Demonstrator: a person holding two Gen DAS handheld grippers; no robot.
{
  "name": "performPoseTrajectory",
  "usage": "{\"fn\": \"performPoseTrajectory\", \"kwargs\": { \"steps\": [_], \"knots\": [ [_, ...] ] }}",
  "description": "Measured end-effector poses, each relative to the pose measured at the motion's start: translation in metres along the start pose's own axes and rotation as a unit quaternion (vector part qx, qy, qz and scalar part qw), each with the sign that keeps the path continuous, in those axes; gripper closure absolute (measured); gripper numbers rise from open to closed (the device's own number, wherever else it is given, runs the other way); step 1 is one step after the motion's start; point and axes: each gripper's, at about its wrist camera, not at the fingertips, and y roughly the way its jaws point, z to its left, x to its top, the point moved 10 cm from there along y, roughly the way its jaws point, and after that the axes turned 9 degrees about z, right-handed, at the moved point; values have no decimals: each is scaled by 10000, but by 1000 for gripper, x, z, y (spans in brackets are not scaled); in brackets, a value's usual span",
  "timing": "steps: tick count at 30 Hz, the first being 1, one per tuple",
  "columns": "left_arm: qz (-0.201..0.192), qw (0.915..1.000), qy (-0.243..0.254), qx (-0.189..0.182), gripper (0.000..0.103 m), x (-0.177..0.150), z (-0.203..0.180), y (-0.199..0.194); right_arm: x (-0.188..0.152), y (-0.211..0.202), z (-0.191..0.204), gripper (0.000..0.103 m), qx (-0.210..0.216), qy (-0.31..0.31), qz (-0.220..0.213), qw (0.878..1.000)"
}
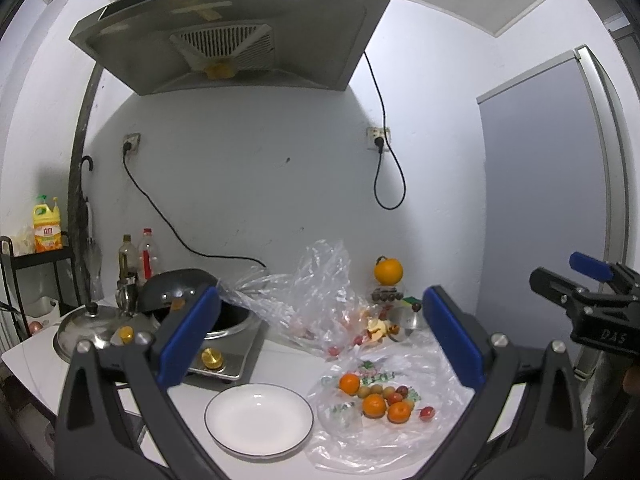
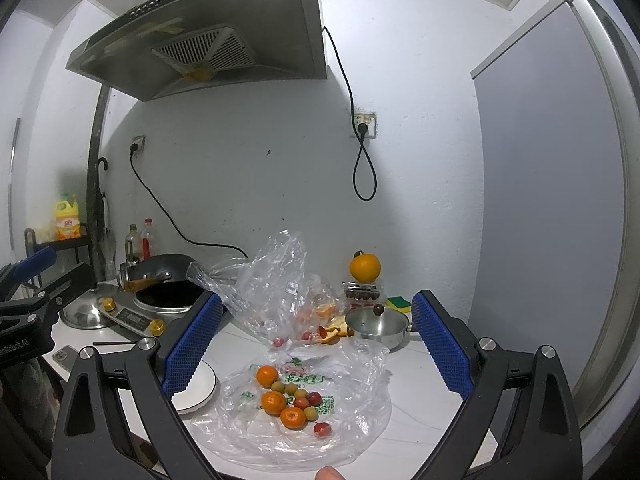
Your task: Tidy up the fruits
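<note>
A pile of fruit lies on a flattened clear plastic bag: three small oranges, several small green-brown fruits and red ones. Left of it sits an empty white plate. My left gripper hangs open above the plate and pile, holding nothing. My right gripper is open too, above the pile; it shows at the right edge of the left wrist view.
Behind the pile a crumpled clear bag holds more fruit and peel. A large orange sits on a box by the wall. A small steel pot, a wok on an induction hob, a pot lid and bottles stand around.
</note>
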Motion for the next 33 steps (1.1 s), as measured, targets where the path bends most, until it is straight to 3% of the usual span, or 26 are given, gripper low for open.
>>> {"fn": "performPoseTrajectory", "kwargs": {
  "steps": [21, 33],
  "knots": [
    [158, 9999, -28, 22, 1, -6, 6, 17, -2, 16, 5, 6, 36, -51, 124, 9999],
    [650, 9979, 5, -40, 1, -24, 0, 65, -18, 53, -3, 6, 56, -203, 491, 9986]
  ]
}}
